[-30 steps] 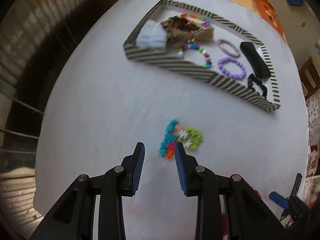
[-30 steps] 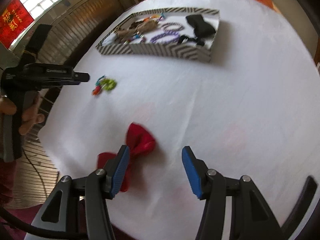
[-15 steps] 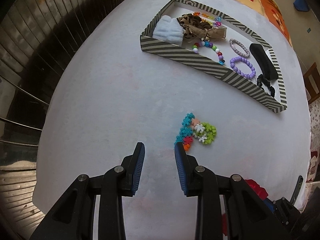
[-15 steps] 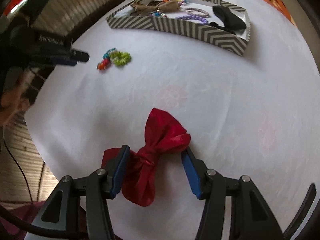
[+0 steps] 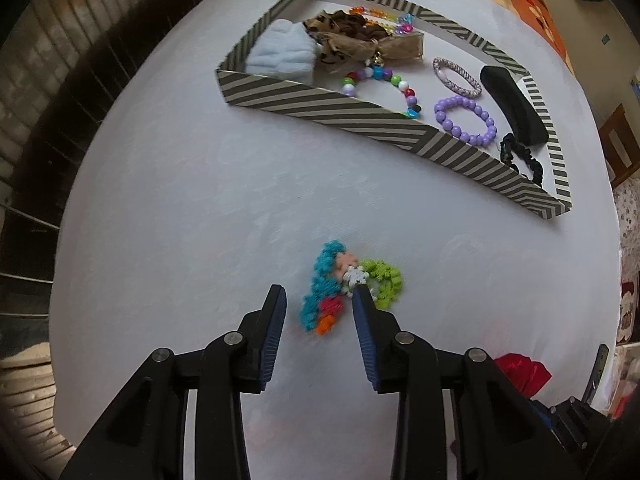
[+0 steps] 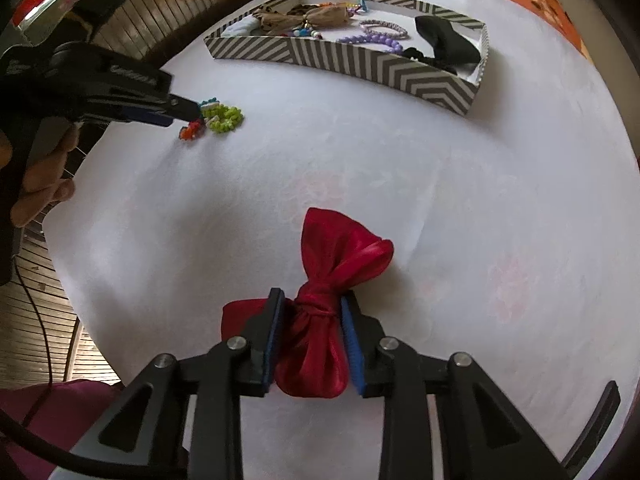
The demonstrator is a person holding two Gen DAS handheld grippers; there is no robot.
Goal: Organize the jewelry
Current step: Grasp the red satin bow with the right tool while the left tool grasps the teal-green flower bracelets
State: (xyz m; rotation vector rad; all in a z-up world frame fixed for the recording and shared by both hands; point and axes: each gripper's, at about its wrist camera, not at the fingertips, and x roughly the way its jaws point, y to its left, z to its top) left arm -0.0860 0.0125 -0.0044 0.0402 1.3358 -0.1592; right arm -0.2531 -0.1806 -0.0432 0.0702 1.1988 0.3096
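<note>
A colourful beaded bracelet [image 5: 344,288], teal, green, red and orange, lies on the white table. My left gripper [image 5: 320,300] is open with its fingers on either side of the bracelet's near end; it also shows in the right wrist view [image 6: 176,110]. A red satin bow [image 6: 328,300] lies near the table's front edge. My right gripper [image 6: 312,304] is closed in on the bow's knot, its pads touching the fabric. The striped tray [image 5: 320,100] stands further back with several pieces of jewelry in it.
In the tray lie a light blue scrunchie [image 5: 282,54], a leopard bow [image 5: 352,36], a multicolour bead bracelet [image 5: 384,80], a purple bead bracelet [image 5: 466,120] and a black case [image 5: 514,108]. The round table's edge [image 6: 68,280] drops off at left.
My left gripper moved forward and down, so the bracelet now sits between its fingers. My right gripper moved over the red bow and closed from wide open onto its knot.
</note>
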